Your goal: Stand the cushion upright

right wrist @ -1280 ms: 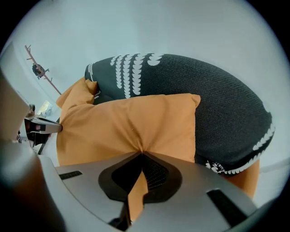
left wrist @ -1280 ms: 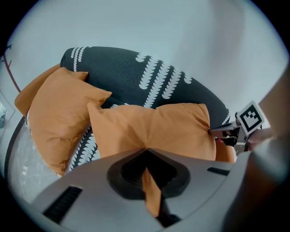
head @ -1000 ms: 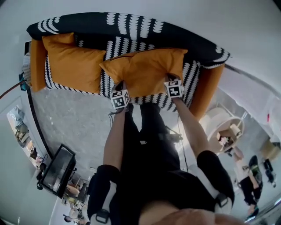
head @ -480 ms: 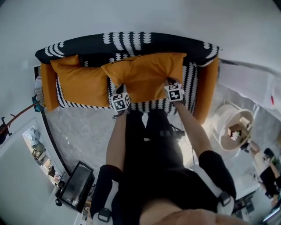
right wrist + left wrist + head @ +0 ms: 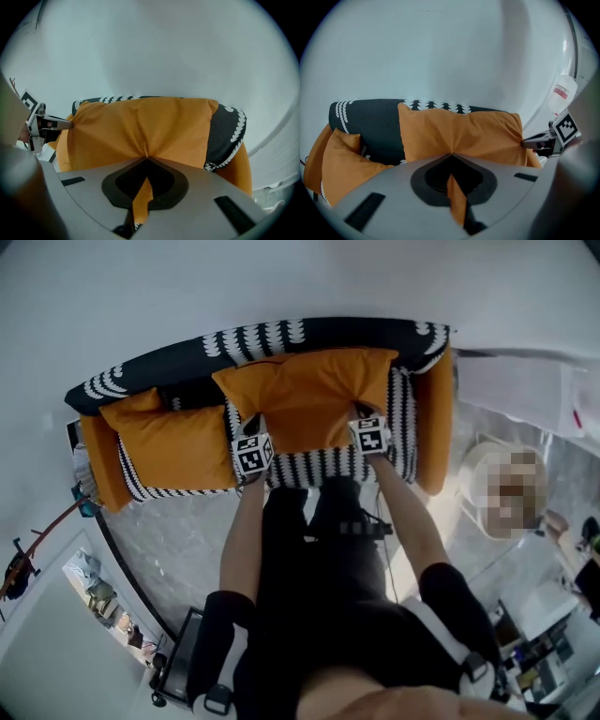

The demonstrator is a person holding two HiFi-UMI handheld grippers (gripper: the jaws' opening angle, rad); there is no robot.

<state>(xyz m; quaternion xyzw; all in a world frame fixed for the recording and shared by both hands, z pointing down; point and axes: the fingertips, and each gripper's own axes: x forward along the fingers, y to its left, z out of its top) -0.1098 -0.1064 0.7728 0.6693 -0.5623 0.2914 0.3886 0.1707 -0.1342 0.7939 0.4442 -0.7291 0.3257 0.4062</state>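
The left gripper (image 5: 451, 155) and right gripper (image 5: 145, 158) each clench a fold of fabric along the near edge of the orange cushion (image 5: 309, 395), which leans against the backrest of the patterned sofa (image 5: 309, 334), apparently so both corners rise evenly toward upright.

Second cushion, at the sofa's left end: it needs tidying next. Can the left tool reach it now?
Probably not yet: the left tool is shut on the edge of the held cushion. Once released, nothing seems to block the way to the second cushion.
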